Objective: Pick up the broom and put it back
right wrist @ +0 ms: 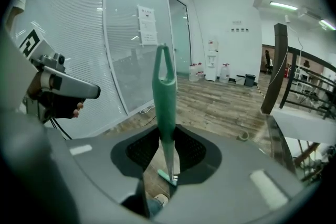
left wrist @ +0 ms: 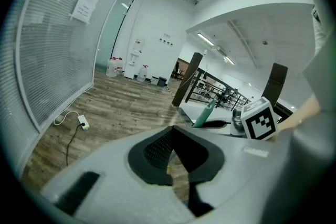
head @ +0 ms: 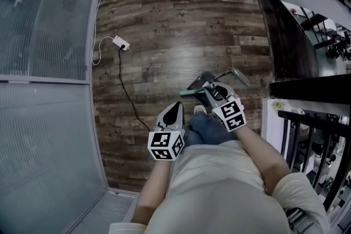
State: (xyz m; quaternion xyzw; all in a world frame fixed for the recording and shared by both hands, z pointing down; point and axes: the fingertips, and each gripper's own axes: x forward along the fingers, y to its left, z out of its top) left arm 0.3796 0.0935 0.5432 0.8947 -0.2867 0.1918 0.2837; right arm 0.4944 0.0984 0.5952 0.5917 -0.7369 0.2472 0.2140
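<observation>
Right gripper is clamped on the green broom handle, which pokes up between its jaws above the wooden floor, likely ready for carrying back, while the left gripper hangs alongside, closed and empty.

Ahead of the left gripper spreads a plank wood floor. A frosted glass partition stands well to that gripper's left, with a paper notice stuck on it. A white plug adapter lies ahead and left, its black cord trailing back toward the gripper. A black railing runs to the right of the right gripper.
</observation>
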